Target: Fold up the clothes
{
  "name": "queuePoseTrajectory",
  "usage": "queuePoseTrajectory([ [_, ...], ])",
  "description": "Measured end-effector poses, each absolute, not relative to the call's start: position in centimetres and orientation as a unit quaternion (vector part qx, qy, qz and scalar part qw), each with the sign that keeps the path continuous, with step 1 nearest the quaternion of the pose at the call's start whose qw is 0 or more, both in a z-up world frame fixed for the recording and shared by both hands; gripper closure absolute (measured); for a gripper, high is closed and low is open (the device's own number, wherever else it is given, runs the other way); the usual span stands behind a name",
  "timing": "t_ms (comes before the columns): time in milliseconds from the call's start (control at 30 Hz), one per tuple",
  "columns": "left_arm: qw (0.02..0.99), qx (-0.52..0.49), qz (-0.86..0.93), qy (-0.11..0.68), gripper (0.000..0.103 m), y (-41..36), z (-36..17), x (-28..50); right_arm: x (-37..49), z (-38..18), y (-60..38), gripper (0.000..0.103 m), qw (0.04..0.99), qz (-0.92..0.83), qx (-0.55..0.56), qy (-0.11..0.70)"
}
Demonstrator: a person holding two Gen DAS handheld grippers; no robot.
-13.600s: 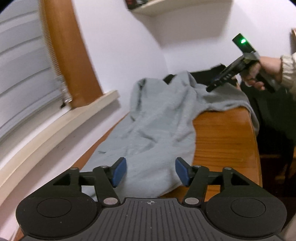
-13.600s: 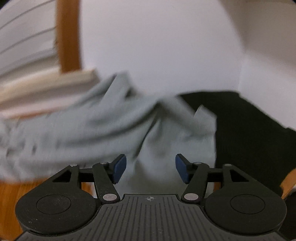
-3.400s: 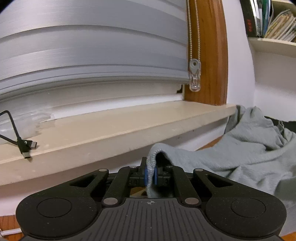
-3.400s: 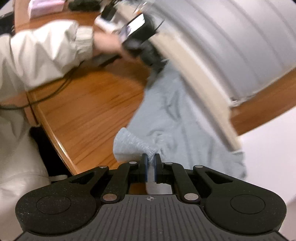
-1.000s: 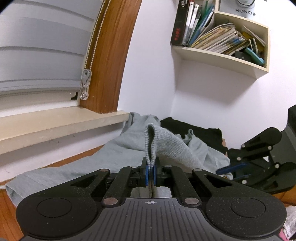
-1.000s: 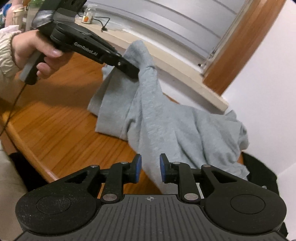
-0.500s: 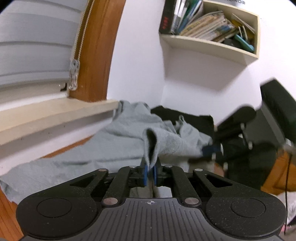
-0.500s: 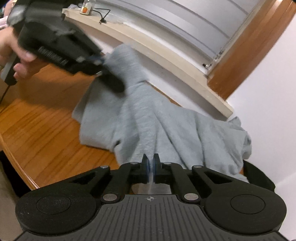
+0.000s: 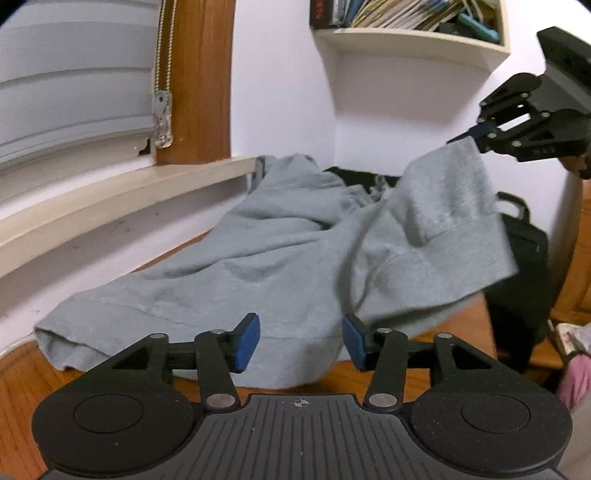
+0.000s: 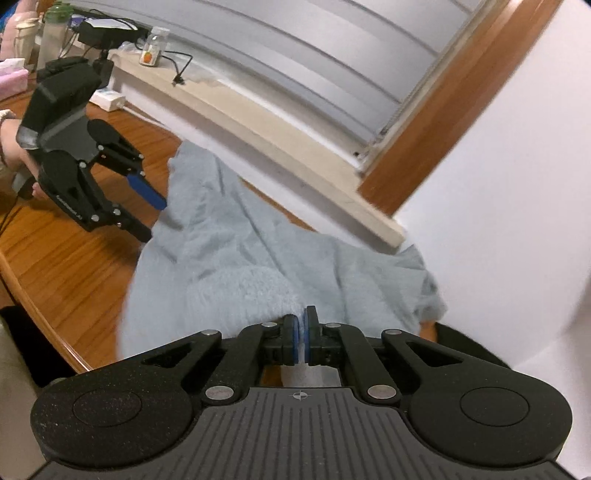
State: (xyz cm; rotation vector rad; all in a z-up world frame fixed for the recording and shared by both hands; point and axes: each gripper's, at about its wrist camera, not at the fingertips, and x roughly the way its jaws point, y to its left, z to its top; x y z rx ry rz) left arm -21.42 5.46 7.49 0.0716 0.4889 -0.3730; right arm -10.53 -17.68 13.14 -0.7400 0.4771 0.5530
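A grey sweatshirt lies rumpled on the wooden table below the window sill. My left gripper hovers just over its near edge; its jaws are opening and nothing is between the blue pads. In the right wrist view my right gripper is shut on a fold of the grey sweatshirt and lifts it. The left wrist view shows that raised part hanging from the right gripper at the upper right. The left gripper stands open beside the cloth's left edge.
A cream window sill and blinds run along the left wall. A wall shelf with books hangs above. A black bag stands past the table's far right end. Bottles, a cable and a tissue box sit far left.
My left gripper let go of the grey cuff, opened and sank toward the table. My right gripper closed on a fold of the sweatshirt and rose with it.
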Motion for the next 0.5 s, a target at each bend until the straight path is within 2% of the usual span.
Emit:
queuePoseTrajectory([
  [33, 0.951, 0.037, -0.19, 0.24, 0.036, 5.4, 7.6, -21.6, -10.5, 13.2, -17.8, 0.1, 0.869, 0.262, -0.354, 0.228],
  [133, 0.948, 0.051, -0.196, 0.247, 0.035, 4.7, 7.4, -22.3, -10.2, 13.2, -18.0, 0.1, 0.871, 0.256, -0.352, 0.229],
  [200, 0.945, 0.058, -0.193, 0.257, 0.04, 3.8, 7.0, -22.8, -9.9, 13.1, -18.0, 0.1, 0.872, 0.257, -0.348, 0.229],
  [267, 0.942, 0.068, -0.19, 0.267, 0.057, 2.8, 6.6, -23.4, -9.5, 13.0, -17.8, 0.1, 0.873, 0.258, -0.344, 0.23],
  [300, 0.939, 0.078, -0.194, 0.274, 0.062, 2.1, 6.3, -23.5, -9.4, 13.0, -17.7, 0.1, 0.873, 0.259, -0.342, 0.23],
  [333, 0.935, 0.088, -0.197, 0.28, 0.073, 1.5, 6.1, -23.7, -9.3, 13.0, -17.6, 0.1, 0.873, 0.259, -0.342, 0.23],
  [367, 0.932, 0.099, -0.199, 0.286, 0.077, 0.8, 5.8, -23.8, -9.2, 12.9, -17.4, 0.1, 0.873, 0.26, -0.342, 0.23],
  [500, 0.926, 0.14, -0.19, 0.295, 0.076, -1.5, 5.2, -23.4, -9.1, 12.7, -17.1, 0.1, 0.873, 0.262, -0.341, 0.229],
])
